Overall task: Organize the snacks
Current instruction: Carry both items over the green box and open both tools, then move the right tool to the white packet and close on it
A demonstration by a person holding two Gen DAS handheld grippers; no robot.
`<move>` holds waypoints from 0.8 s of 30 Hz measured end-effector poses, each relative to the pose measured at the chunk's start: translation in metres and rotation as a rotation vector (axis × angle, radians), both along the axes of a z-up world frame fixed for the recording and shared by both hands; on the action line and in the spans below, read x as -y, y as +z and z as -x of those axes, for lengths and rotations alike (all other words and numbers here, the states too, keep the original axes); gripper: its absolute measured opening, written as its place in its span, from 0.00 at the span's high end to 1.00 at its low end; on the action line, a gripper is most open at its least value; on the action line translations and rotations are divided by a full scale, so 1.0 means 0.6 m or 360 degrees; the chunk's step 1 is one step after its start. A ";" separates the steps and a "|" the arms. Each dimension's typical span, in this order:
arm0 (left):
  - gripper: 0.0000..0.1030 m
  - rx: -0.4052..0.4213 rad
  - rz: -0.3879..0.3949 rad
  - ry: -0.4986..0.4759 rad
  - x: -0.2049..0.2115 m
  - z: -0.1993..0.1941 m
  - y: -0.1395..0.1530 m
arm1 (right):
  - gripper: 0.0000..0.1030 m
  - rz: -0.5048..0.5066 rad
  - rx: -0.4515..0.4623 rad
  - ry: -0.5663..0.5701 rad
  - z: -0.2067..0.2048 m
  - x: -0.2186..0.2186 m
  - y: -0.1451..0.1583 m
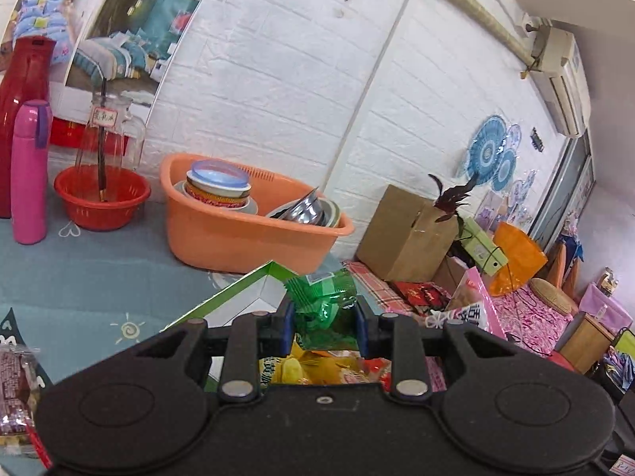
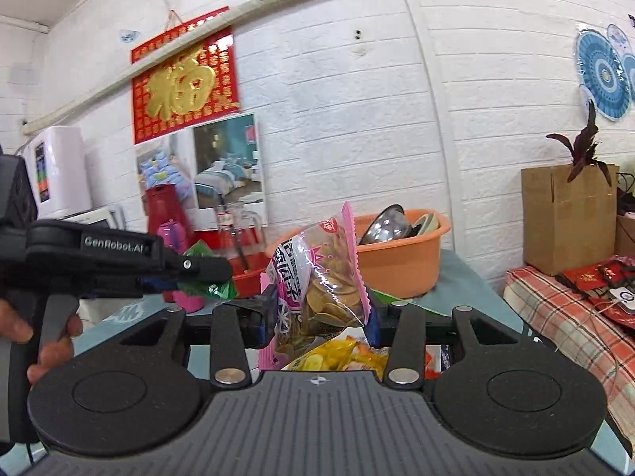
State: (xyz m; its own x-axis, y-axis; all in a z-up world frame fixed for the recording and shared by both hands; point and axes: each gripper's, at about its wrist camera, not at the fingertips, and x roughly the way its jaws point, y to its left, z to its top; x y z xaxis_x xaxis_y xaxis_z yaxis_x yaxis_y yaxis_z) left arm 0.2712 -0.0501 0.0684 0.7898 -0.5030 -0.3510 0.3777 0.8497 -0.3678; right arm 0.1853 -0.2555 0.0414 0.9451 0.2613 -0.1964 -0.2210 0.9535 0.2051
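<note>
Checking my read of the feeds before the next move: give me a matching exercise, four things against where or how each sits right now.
Things:
1. green snack packet
2. pink snack bag
3. pink thermos
4. metal bowls

States:
A. stands upright beside the red basket
B. clamped in the right gripper
C. lie in the orange tub
D. clamped in the left gripper

Pairs: 1-D, 2-B, 3-A, 4-C
</note>
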 end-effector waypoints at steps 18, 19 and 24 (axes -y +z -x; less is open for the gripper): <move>0.00 -0.0168 -0.0146 0.0079 -0.007 -0.088 -0.095 | 0.00 0.0146 -0.0241 -0.0003 -0.102 -0.011 -0.060; 0.00 -0.0169 -0.0145 0.0076 -0.006 -0.083 -0.090 | 0.00 0.0167 -0.0247 -0.0012 -0.100 -0.013 -0.060; 0.00 -0.0156 -0.0141 0.0067 -0.003 -0.042 -0.061 | 0.00 0.0158 -0.0250 -0.0003 -0.071 -0.013 -0.052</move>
